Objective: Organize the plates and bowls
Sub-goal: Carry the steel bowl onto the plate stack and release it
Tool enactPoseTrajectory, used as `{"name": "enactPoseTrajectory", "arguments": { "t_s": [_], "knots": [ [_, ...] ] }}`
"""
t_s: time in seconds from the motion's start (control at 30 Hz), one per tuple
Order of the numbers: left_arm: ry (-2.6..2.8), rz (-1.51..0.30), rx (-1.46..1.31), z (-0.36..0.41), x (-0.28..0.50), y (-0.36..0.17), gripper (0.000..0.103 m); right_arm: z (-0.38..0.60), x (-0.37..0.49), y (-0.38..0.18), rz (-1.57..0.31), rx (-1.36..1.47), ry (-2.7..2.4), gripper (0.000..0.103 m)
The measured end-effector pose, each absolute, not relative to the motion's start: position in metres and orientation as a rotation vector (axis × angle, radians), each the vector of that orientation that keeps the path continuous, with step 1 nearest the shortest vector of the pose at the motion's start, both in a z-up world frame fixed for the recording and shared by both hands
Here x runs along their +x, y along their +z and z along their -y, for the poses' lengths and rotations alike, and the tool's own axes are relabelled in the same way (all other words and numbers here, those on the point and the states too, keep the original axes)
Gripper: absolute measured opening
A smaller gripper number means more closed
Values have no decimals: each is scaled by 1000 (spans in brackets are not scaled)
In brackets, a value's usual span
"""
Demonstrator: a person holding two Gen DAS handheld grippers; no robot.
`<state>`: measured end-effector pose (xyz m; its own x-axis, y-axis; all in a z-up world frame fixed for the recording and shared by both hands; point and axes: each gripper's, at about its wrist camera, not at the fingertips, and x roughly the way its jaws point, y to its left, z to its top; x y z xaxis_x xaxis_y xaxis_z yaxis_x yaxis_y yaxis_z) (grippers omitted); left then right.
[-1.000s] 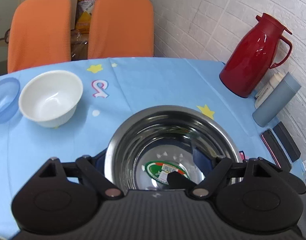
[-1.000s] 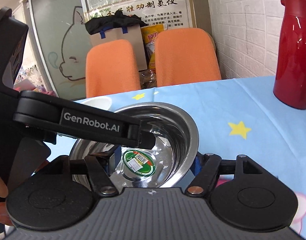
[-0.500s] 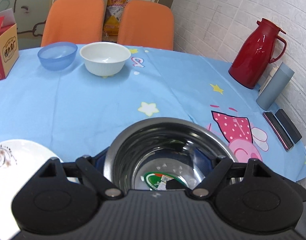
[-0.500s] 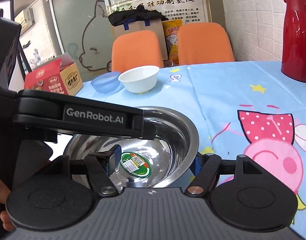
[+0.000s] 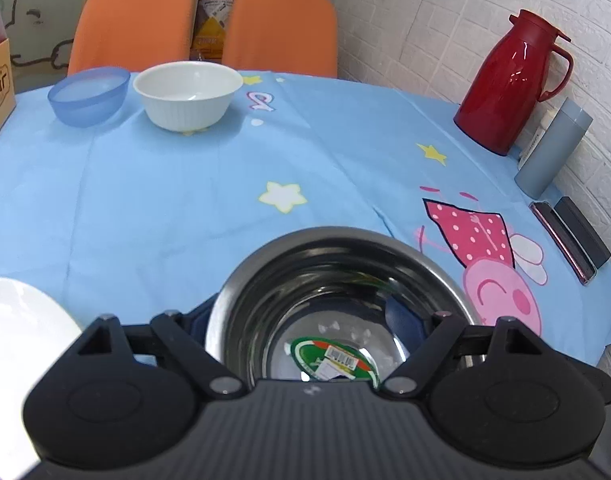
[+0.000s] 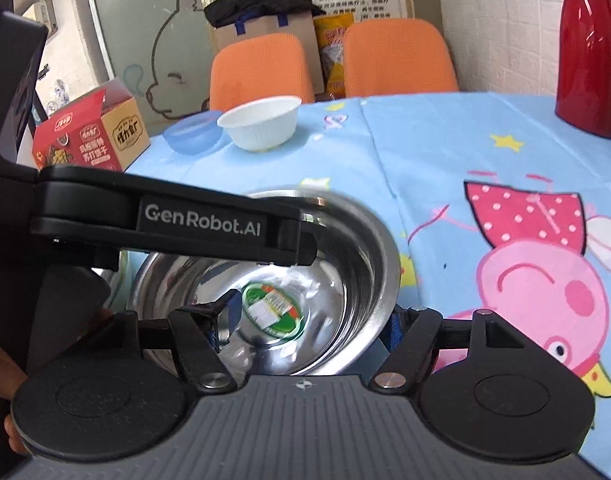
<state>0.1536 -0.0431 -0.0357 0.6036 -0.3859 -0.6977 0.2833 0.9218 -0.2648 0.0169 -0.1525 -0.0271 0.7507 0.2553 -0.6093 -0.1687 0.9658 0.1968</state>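
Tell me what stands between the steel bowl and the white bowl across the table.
Nothing visible does. The steel bowl is held by both grippers, and only bare blue tablecloth lies between it and the white bowl. The blue bowl sits beside the white one, off the path.

A red thermos jug (image 5: 505, 80) stood by the white brick wall (image 5: 445, 20), a grey cylinder (image 5: 553, 148) just beside it. Two dark flat cases (image 5: 573, 236), perhaps phones, lay side by side near the edge of the blue cartoon tablecloth (image 5: 185, 208). Two orange chairs (image 5: 281, 28) were behind the table. A red and yellow carton (image 6: 89, 136) sat at the left edge of the table.
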Motion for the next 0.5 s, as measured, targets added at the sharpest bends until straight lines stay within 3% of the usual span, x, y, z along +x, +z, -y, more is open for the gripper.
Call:
{"name": "enactPoseTrajectory", "arguments": {
  "t_s": [0.17, 0.5],
  "knots": [
    [-384, -767, -142, 40, 147, -18, 93, 173, 8, -20, -656, 202, 212, 103],
    [-378, -720, -143, 35, 130, 2, 93, 225, -13, -10, -549, 354, 40, 103]
  ]
}}
